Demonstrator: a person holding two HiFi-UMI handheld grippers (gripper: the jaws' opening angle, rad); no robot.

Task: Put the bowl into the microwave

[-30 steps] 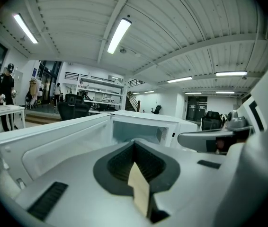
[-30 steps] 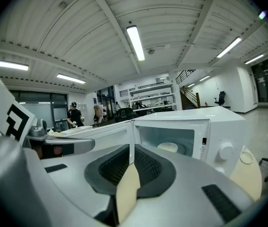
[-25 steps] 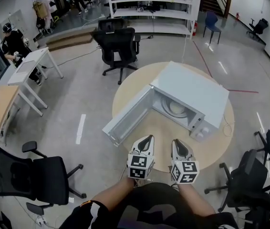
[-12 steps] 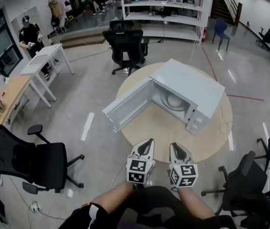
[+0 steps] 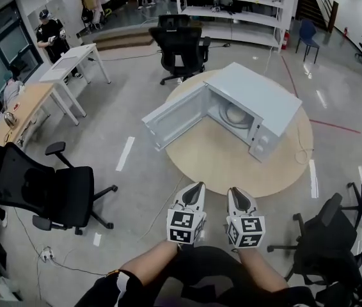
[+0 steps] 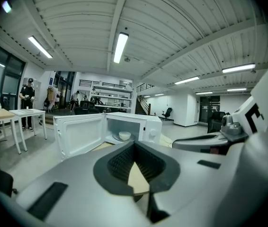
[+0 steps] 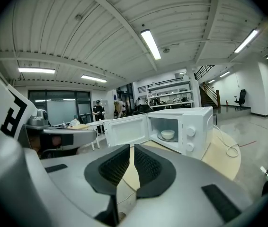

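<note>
This is a large open-plan workspace, part office and part lab hall. Ahead of the left gripper (image 5: 196,189) and right gripper (image 5: 235,192), a round wooden table (image 5: 226,165) carries a microwave (image 5: 261,101) out on a bare polished concrete floor (image 5: 114,107) marked with tape strips (image 5: 125,153). Black swivel chairs (image 5: 53,190) stand left and right of the grippers and beyond the table. Far ahead are white shelving racks (image 5: 232,8) loaded with gear and a staircase (image 5: 312,2). Off to the left, a person (image 5: 48,34) stands by white desks (image 5: 72,62). Overhead runs a ribbed ceiling (image 6: 77,13) with strip lights (image 6: 120,46).
</note>
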